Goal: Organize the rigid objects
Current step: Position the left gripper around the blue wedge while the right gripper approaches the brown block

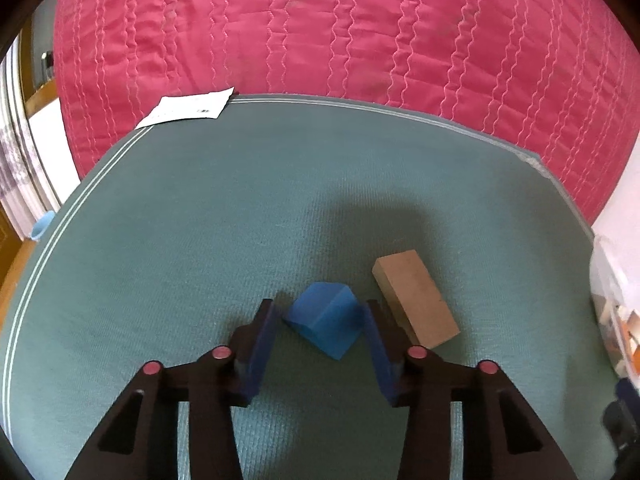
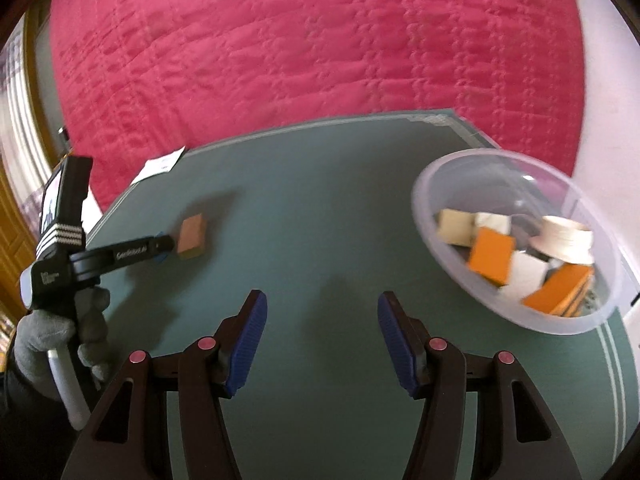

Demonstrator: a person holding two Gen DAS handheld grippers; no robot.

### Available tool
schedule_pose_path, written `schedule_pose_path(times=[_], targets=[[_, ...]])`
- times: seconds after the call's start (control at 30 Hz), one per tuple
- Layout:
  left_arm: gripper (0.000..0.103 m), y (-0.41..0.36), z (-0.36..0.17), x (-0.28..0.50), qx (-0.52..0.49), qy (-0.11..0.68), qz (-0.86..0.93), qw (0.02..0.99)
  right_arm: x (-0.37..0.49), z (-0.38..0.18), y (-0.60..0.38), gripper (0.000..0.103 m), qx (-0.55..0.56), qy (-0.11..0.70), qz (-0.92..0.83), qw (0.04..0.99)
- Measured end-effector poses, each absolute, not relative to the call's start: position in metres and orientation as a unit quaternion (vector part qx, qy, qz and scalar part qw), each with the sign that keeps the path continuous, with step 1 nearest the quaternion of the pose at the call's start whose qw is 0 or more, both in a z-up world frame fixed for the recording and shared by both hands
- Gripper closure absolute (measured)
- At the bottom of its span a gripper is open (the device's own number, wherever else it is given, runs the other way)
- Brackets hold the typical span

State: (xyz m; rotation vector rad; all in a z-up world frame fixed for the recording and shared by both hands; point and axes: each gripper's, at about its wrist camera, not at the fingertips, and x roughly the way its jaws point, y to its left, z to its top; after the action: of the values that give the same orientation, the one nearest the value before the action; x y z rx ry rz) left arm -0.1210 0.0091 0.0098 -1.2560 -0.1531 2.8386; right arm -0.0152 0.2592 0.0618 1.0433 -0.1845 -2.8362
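Note:
A blue block (image 1: 324,320) lies on the green mat (image 1: 200,220) between the fingers of my left gripper (image 1: 319,304), whose blue pads sit against its two sides. A tan wooden block (image 1: 416,300) lies just right of it, touching the right finger's outer side. In the right wrist view the left gripper (image 2: 160,246), held by a grey-gloved hand (image 2: 52,332), reaches the tan block (image 2: 192,236). My right gripper (image 2: 321,298) hangs open over bare mat with nothing between its fingers.
A clear plastic bowl (image 2: 424,200) holding several orange, white and tan blocks stands on the mat's right side. A white paper slip (image 1: 188,110) lies at the mat's far left corner. The mat rests on a red quilted bedspread (image 1: 320,20).

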Motion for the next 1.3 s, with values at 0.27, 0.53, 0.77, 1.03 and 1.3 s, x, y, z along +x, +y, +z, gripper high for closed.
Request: schedule_pose_path(times=[0.27, 0.53, 0.77, 1.03, 1.3], targets=[[0.080, 0.003, 0.015, -0.116, -0.394, -0.076, 0.915, 0.030, -0.039, 0.057, 0.224, 0.044, 0.371, -0.039, -0.921, 0.112], [0.091, -0.011, 0.022, -0.115, -0.383, -0.092, 0.918, 0.044, -0.075, 0.051, 0.188, 0.044, 0.400, -0.045, -0.900, 0.165], [0.090, -0.022, 0.024, -0.116, -0.377, -0.100, 0.919, 0.048, -0.111, 0.045, 0.161, 0.044, 0.416, -0.053, -0.888, 0.188], [0.089, -0.043, 0.023, -0.119, -0.383, -0.120, 0.916, 0.025, -0.136, 0.035, 0.128, 0.044, 0.410, -0.008, -0.892, 0.189], [0.071, -0.044, 0.018, -0.123, -0.391, -0.123, 0.912, 0.021, -0.141, 0.033, 0.126, 0.060, 0.399, 0.018, -0.900, 0.174]])
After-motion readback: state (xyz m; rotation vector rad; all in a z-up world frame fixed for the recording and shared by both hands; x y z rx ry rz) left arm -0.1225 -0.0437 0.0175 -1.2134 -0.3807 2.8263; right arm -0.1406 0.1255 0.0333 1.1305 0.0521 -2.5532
